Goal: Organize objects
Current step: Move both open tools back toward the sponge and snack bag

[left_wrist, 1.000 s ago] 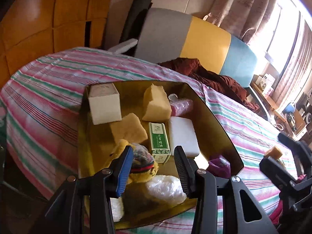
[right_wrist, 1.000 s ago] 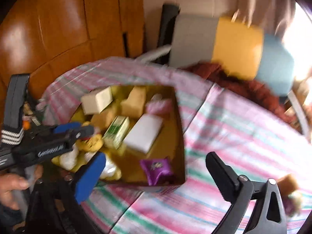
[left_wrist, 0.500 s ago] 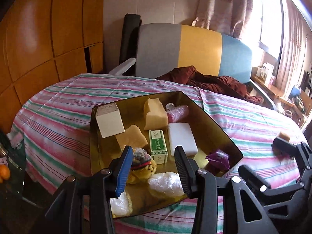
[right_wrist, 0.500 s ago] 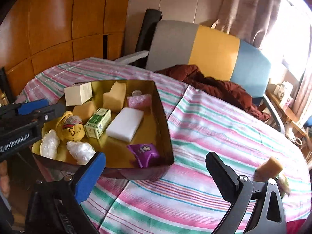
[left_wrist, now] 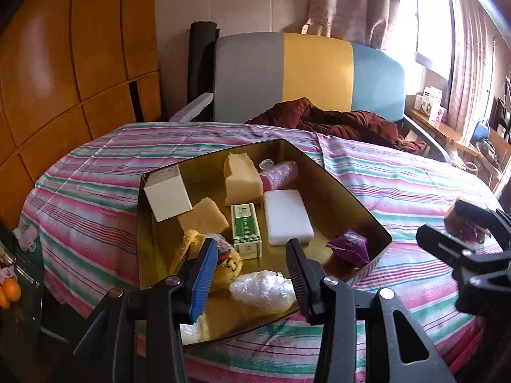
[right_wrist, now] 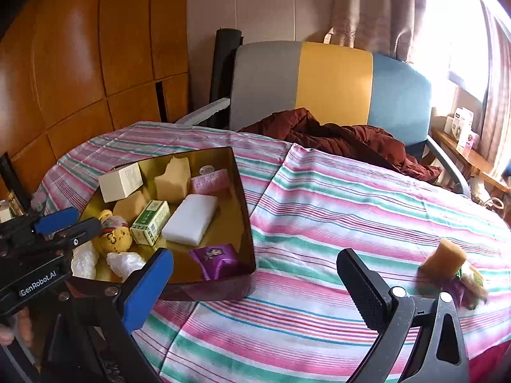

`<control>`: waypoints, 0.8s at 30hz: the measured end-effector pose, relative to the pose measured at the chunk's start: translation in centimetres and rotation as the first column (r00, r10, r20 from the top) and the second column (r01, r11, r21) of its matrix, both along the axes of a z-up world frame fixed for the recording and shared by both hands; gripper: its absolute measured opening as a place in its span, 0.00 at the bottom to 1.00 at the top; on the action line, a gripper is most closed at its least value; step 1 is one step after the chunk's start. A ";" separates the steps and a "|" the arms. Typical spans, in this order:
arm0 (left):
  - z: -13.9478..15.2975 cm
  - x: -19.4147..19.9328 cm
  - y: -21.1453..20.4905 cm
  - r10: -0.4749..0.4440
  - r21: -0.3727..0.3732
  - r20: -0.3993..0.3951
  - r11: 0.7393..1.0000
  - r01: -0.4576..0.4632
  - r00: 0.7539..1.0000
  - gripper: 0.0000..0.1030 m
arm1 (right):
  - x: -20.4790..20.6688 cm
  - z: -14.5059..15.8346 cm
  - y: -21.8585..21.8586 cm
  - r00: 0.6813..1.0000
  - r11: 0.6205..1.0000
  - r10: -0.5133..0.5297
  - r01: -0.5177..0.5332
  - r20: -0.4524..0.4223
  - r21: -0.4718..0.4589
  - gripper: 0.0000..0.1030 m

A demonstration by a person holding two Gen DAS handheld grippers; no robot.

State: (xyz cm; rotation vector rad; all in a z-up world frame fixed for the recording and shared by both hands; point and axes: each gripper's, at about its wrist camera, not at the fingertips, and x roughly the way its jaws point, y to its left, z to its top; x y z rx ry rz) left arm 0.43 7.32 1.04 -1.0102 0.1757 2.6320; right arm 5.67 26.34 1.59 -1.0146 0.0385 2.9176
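Right wrist view is being taken up by the right gripper (right_wrist: 255, 284), whose jaws are being held wide apart with nothing between them, only striped tablecloth (right_wrist: 335, 198) showing in the gap. A tan sponge (right_wrist: 442, 257) is being seen to the right of the black finger (right_wrist: 364, 287), lying on the cloth near the table's right edge, touching a small heap of wrappers (right_wrist: 469, 282) whose contents cannot be told. Its long axis is being read as running slantwise, upper right to lower left, roughly across the line of the fingers. The gold tray (right_wrist: 246, 223) is being left well away to the left, already filled with a white box, sponge blocks, a green carton, a white bar, a purple packet and a plush toy.

In the left wrist view, the left gripper (left_wrist: 249, 268) is being held over the tray's near corner, jaws partly parted and gripping nothing; the plush toy (left_wrist: 223, 261) and a clear plastic wad (left_wrist: 262, 287) are being seen behind the gap, not between the pads. From there the sponge is being almost hidden behind the right gripper, far to the right. The right hand is therefore being judged the nearer one, and a swing to its right is being called for before any closing.
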 end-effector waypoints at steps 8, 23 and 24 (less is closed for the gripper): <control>0.1 0.6 1.6 -0.047 -0.046 -0.010 0.998 0.046 0.999 0.43 | 0.1 0.6 3.7 0.998 0.998 0.057 -0.056 0.036 -0.011 1.00; 0.2 1.4 5.0 -0.125 -0.143 -0.028 0.982 0.120 0.992 0.44 | 1.0 1.3 19.1 0.954 0.940 -0.298 0.289 0.022 0.181 1.00; 0.2 1.5 5.4 -0.133 -0.149 -0.029 0.981 0.127 0.991 0.43 | 1.4 0.9 20.5 0.942 0.933 -0.334 0.327 0.026 0.149 1.00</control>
